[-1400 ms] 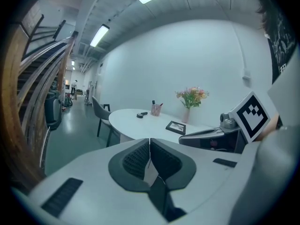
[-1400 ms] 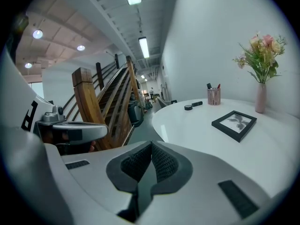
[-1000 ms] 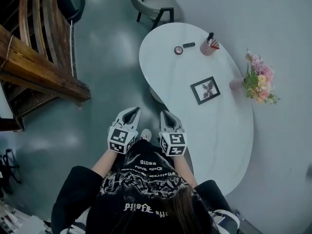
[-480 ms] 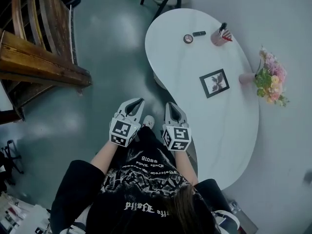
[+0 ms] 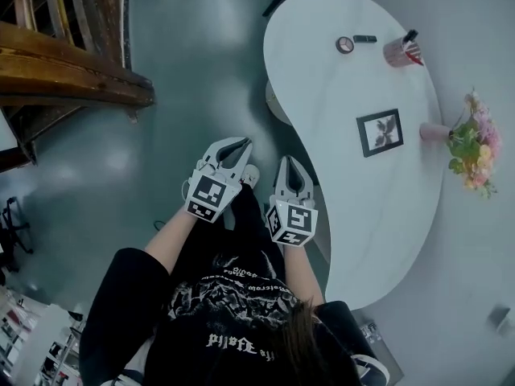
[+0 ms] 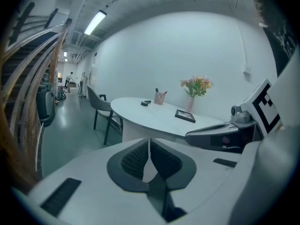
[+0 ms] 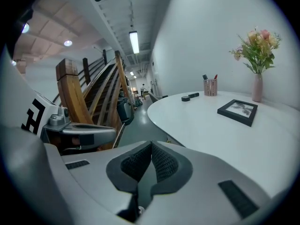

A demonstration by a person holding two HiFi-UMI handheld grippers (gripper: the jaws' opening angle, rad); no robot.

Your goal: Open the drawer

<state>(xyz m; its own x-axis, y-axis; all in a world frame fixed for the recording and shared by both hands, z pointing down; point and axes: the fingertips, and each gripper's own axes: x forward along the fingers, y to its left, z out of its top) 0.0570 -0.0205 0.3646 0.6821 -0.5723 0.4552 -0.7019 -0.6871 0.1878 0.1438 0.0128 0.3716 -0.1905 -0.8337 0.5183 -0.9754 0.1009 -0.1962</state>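
Head view looks down on a person in a black printed shirt (image 5: 233,312), both forearms reaching forward from the torso, close together and roughly parallel. The left hand holds the left claw (image 5: 244,151), its marker cube facing up and its tips angled a little toward the white surface (image 5: 362,207). The right hand holds the right claw (image 5: 287,164) just beside it, over the grey floor (image 5: 161,135) next to the surface's curved near edge. Both point ahead and tilt downward.

In the left gripper view the left claw (image 6: 149,142) is pressed together, its ribbed pads meeting at the tips with nothing between them. The right gripper view shows the right claw (image 7: 151,147) closed the same way, also empty.

On the surface, well ahead of both claws, lie a black picture frame (image 5: 380,132), a pink pen cup (image 5: 400,51), a vase of flowers (image 5: 471,147) and two small dark items (image 5: 344,45). A wooden staircase (image 5: 72,79) stands at the left. Where the drawer is cannot be told from any view.
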